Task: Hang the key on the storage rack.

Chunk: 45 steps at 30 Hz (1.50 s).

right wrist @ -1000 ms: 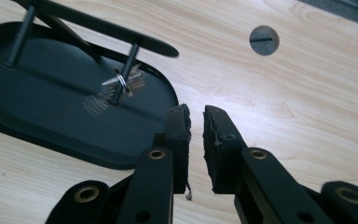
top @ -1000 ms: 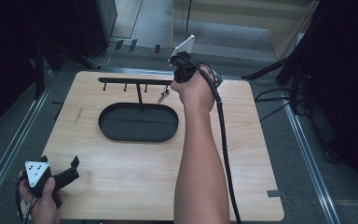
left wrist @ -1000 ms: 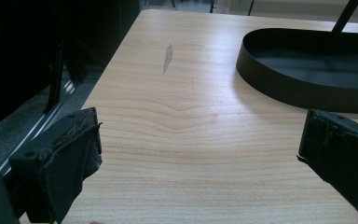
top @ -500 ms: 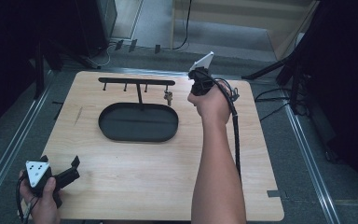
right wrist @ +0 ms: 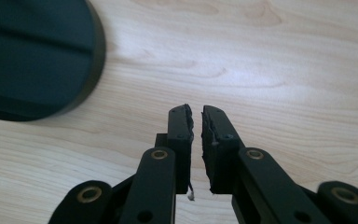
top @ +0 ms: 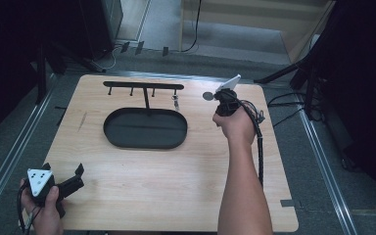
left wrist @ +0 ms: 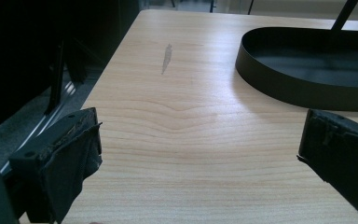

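A black oval tray sits on the wooden surface, left of middle toward the far side. Its floor is dark, and only a thin post rises from it, carrying a black rack with short pegs. A small key hangs from the peg nearest the rack's right end, dangling just above the surface beyond the tray's far right rim. It is a small metallic thing, too tiny to make out further.

The right gripper is to the right of the rack and the key, its tip pointing toward the far edge. In the right gripper view its fingers stand almost together with only a thin slit between the pads, nothing clamped there, over bare wood beside the tray's curved wall. A small dark round thing shows just left of the tip; what it is cannot be told.

The left gripper rests at the near left corner, jaws spread wide and empty, facing the tray across the surface.
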Available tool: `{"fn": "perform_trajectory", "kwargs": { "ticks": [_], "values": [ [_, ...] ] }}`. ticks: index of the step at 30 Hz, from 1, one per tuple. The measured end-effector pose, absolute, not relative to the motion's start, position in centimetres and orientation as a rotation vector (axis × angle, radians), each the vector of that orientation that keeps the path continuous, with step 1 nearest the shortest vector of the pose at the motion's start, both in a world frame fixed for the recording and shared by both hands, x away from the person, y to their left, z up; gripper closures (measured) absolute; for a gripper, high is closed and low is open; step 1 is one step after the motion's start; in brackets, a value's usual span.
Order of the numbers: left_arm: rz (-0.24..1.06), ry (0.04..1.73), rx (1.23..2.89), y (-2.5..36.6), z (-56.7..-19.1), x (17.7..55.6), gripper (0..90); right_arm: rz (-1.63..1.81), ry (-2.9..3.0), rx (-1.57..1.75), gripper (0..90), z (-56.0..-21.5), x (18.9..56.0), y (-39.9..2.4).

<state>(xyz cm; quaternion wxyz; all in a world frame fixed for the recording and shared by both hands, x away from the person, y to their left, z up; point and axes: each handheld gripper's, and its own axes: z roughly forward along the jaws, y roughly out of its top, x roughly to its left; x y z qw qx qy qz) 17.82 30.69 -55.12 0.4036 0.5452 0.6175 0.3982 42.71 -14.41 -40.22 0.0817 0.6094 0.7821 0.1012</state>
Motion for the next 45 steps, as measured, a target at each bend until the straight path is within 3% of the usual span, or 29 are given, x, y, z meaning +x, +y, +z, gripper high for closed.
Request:
{"fn": "perform_trajectory", "kwargs": {
  "ticks": [22,30,34,39,40,45],
  "values": [
    [1.002,1.561,1.373,30.7,-55.1,17.8,0.0,0.329,2.342,1.87,82.4,-45.7,40.2,-20.8],
    [1.001,1.561,1.37,30.7,-55.1,17.8,0.0,0.532,2.282,1.864,78.6,-47.3,37.8,-23.2],
    [1.004,1.563,1.38,30.6,-55.1,17.8,0.0,0.632,2.233,1.847,74.2,-48.2,36.4,-24.9],
    [1.005,1.564,1.379,30.6,-55.1,17.8,0.0,0.811,2.174,1.768,61.8,-49.1,34.6,-26.1],
    [1.005,1.563,1.38,30.6,-55.1,17.8,0.0,0.901,2.157,1.7,54.7,-49.5,33.8,-26.4],
    [1.008,1.562,1.379,30.6,-55.1,17.8,0.0,0.961,2.114,1.523,44.0,-50.7,32.0,-26.8]
  ]
}}
